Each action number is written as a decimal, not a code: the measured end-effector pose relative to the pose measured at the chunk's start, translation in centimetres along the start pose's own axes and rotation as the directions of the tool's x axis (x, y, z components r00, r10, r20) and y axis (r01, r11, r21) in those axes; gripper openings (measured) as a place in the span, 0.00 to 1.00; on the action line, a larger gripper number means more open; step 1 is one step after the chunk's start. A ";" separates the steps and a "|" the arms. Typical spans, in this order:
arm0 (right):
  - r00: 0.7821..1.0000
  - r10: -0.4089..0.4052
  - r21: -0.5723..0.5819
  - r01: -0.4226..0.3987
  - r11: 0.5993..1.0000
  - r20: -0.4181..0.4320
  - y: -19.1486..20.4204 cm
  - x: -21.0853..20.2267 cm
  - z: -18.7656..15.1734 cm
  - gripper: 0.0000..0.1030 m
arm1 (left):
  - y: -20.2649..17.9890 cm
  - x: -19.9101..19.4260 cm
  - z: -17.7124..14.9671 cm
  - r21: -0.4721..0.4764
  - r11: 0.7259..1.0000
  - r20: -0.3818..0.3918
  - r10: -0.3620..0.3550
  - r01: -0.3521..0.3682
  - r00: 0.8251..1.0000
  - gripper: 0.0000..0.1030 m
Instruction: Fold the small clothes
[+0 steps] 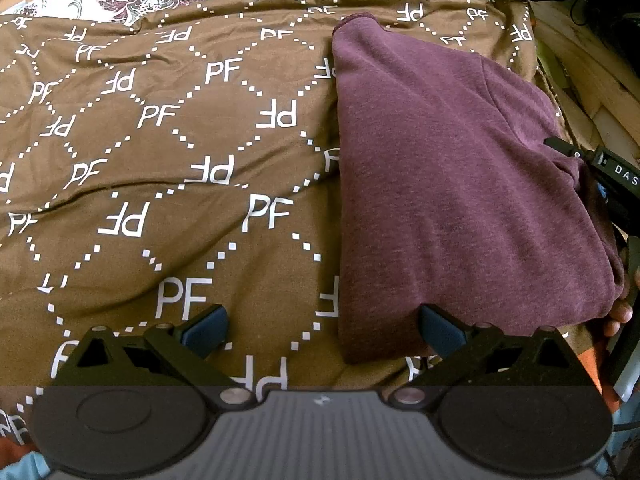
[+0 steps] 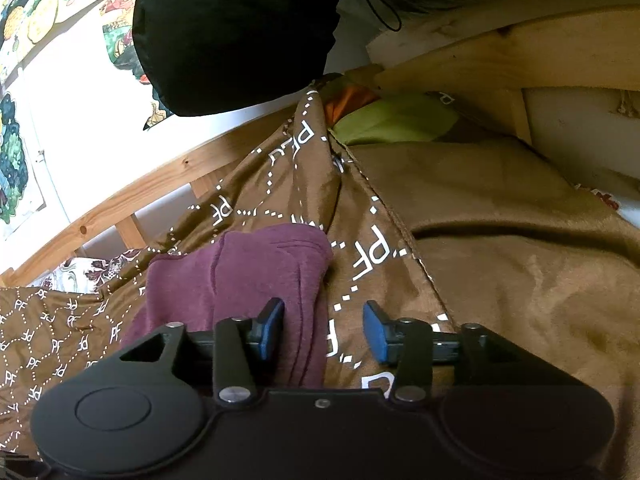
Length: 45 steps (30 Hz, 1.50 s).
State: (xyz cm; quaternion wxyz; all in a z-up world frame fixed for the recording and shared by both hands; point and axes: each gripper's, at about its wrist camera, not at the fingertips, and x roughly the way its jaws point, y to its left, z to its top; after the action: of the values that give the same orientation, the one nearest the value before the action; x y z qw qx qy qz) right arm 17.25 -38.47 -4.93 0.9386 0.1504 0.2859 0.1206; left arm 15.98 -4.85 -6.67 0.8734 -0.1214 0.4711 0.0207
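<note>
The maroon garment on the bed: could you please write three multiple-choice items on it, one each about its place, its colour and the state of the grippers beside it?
1. Where does the garment lie?
A. on the brown patterned bedspread
B. on a bare wooden floor
C. in a basket

2. What colour is the garment?
A. green
B. maroon
C. white

3. How do the jaws of the left gripper and right gripper stand?
A. both open
B. both shut on the garment
C. only the left open

Answers: 1 A, the lettered spread surrounds it; 2 B, both views show maroon fabric; 3 A, each view shows a gap between unpressed pads.
</note>
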 end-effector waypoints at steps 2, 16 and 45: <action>1.000 0.006 0.005 -0.006 1.000 0.003 -0.1 0.0 0.0 0.54 | 0.0 0.0 0.0 -0.001 1.000 0.001 -0.001 0.001 1.000 1.00; 0.989 0.149 0.014 -0.149 0.989 0.019 0.1 2.8 0.6 0.73 | 0.1 -0.2 0.1 -0.017 1.000 0.022 -0.010 0.010 1.000 1.00; 0.990 0.143 -0.087 -0.142 0.986 0.012 3.1 1.4 0.3 0.21 | 1.8 0.2 1.3 -0.122 0.938 0.019 -0.323 0.323 0.946 0.38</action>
State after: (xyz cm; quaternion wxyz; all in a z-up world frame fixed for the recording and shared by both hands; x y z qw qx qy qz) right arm 18.16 -35.23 -4.33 0.9358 0.1311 0.2602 0.1983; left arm 16.89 -2.81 -6.43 0.8553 -0.2510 0.4434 -0.0939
